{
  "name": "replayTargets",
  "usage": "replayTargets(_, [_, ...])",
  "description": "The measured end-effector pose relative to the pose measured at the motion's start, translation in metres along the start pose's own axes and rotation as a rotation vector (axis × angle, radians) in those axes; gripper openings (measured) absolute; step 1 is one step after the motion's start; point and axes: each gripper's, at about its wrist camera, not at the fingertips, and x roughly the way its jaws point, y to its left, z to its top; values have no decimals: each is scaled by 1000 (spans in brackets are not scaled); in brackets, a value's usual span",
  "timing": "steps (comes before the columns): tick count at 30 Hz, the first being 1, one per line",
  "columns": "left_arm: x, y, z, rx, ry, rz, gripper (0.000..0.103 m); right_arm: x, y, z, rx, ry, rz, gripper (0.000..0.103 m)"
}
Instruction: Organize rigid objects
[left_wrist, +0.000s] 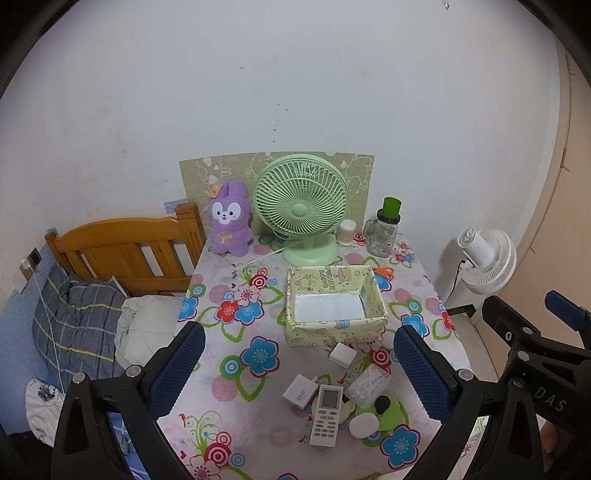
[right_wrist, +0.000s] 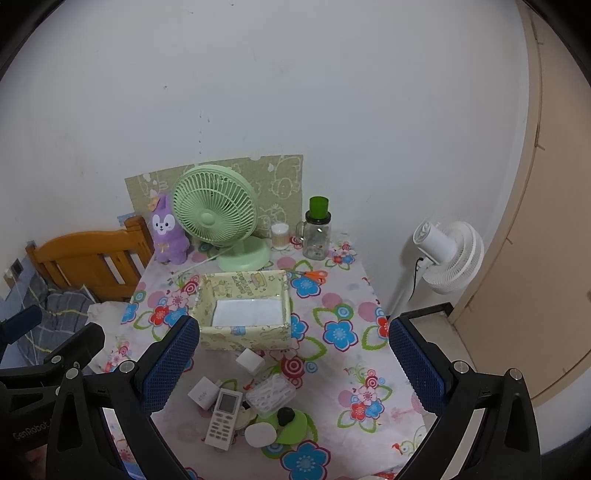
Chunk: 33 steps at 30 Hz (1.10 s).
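A pale yellow storage box (left_wrist: 334, 326) (right_wrist: 245, 338) stands open and empty on the flowered table. In front of it lies a cluster: a white cube adapter (left_wrist: 342, 355) (right_wrist: 250, 360), a 45W charger (left_wrist: 300, 392) (right_wrist: 202, 394), a white remote (left_wrist: 327, 415) (right_wrist: 224, 415), a clear case of cotton swabs (left_wrist: 368, 381) (right_wrist: 271, 392), a white round disc (left_wrist: 364, 425) (right_wrist: 260, 435) and a small black object (left_wrist: 383, 404) (right_wrist: 285, 415) on a green disc. My left gripper (left_wrist: 299, 363) and right gripper (right_wrist: 293, 360) are both open and empty, held above the table's near edge.
A green desk fan (left_wrist: 301, 210), a purple plush rabbit (left_wrist: 229, 218), a swab jar (left_wrist: 347, 230), a green-capped glass jar (left_wrist: 384, 230) and orange scissors (left_wrist: 384, 273) stand behind the box. A wooden bed (left_wrist: 122, 254) is left. A white floor fan (left_wrist: 487, 258) is right.
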Motion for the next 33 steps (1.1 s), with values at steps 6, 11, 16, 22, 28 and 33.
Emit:
replayTargets(6, [0,1,-2,-11,4,1,103,0,-1,2,0,1,6,103])
replayTargets(11, [2,1,-5,-24,16,9,103,1,-1,3,0,9,16,103])
replayTargets(16, [3,3,-7,-32,20,0,103,1,0,2,2,6,22,103])
replayTargets(22, [3,2,-7,-30,18,5,103,3,3,2,-6,2,22,103])
replayTargets(28, [2,2,-6,-28,15,7,103,2,2,0,-5,-3,23,103])
replayTargets(33, [1,3,-5,-30,8,5,103,3,2,1,-5,-8,26,103])
